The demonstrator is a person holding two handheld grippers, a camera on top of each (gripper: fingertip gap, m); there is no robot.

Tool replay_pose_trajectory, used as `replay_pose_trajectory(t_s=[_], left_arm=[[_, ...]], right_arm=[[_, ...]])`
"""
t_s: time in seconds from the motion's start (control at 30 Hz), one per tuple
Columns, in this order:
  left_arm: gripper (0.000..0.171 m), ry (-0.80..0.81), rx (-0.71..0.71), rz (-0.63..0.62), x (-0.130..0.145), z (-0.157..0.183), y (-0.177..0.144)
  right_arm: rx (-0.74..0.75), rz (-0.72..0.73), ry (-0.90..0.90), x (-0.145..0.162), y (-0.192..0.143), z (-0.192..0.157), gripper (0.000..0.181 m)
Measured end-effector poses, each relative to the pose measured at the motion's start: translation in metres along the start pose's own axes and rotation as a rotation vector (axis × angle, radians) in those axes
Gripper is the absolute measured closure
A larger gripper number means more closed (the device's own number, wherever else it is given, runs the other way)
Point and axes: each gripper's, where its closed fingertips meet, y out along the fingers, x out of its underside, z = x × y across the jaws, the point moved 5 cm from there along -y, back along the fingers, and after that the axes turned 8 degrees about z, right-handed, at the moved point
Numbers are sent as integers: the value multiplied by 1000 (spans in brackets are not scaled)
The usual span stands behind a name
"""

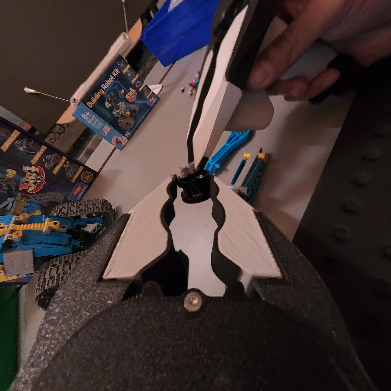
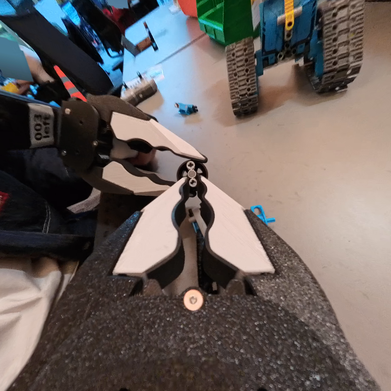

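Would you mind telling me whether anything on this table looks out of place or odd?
Nothing looks damaged or spilled. The only loose bit is a small blue piece lying alone on the table, apart from the tracked vehicle. Both grippers meet at a black wheel.

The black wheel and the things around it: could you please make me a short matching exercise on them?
Things:
1. black wheel
2. grey connector
3. tracked vehicle
4. blue bin

States:
A. standing on the table, untouched
B. between the left gripper's fingers
C. at the table's far end
D. between the right gripper's fingers

Pairs: 1-B, 2-D, 3-A, 4-C
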Motion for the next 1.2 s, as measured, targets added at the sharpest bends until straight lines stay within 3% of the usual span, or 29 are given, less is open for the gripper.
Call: replay_pose_trajectory(t_s=[0.07,0.27,0.5,0.67,0.9,1.0,1.07,1.13,1.2], left_arm=[[141,34,-36,0,-3,-1,1],[141,191,-61,-18,-5,7,1],[141,248,-76,-46,-2,9,3],[142,99,-30,-10,-2,6,0],[147,115,19,-9,0,12,-1],[147,84,32,18,0,13,1],[145,55,48,32,1,13,2],[108,52,89,7,5,16,5],[82,96,91,-59,13,20,13]], right_arm=[[-34,35,51,-4,-1,1,176],[-6,45,-30,-4,2,-4,172],[17,-17,-35,2,8,-3,176],[1,11,31,0,0,-1,177],[-32,-41,78,8,0,2,176],[-22,-36,53,8,-1,2,176],[32,-39,-96,6,0,-1,176],[-15,-33,-149,4,2,-12,176],[22,-55,-209,6,5,-13,176]])
